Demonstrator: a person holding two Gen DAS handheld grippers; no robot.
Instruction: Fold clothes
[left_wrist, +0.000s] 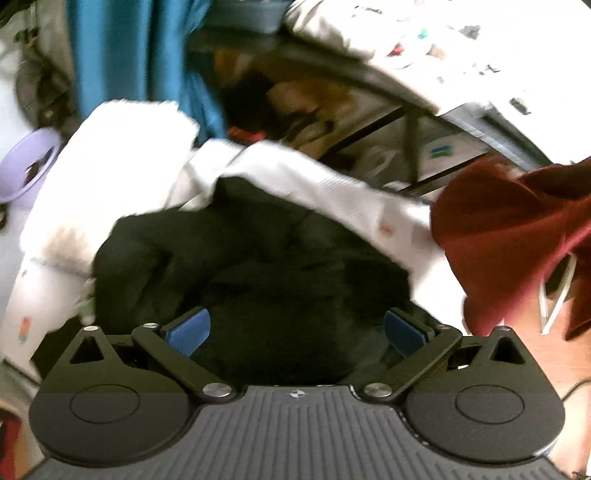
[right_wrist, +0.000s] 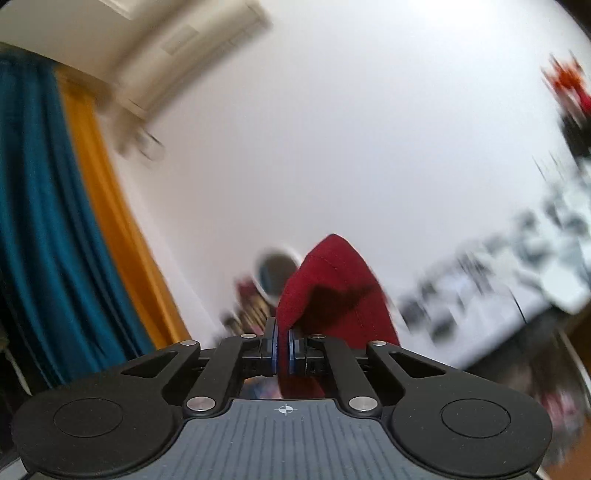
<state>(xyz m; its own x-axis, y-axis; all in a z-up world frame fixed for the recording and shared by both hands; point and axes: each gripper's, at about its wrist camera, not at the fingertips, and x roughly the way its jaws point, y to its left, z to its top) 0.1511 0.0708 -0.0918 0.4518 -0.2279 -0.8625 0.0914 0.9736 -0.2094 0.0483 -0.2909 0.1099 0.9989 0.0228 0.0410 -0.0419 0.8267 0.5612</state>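
Observation:
In the left wrist view my left gripper (left_wrist: 295, 334) is open, its blue pads wide apart just above a crumpled black garment (left_wrist: 255, 266). White clothes (left_wrist: 110, 177) lie piled behind and left of it. A dark red garment (left_wrist: 513, 236) hangs at the right. In the right wrist view my right gripper (right_wrist: 282, 350) is shut on a fold of that dark red garment (right_wrist: 332, 288), which sticks up between the pads; the gripper points up toward a white wall.
A lilac bowl (left_wrist: 26, 166) sits at far left. A blue curtain (left_wrist: 129, 55) hangs behind; a dark-framed table with a white patterned cloth (left_wrist: 443, 48) stands at back right. The right view shows blue and orange curtains (right_wrist: 55, 221) and an air conditioner (right_wrist: 177, 55).

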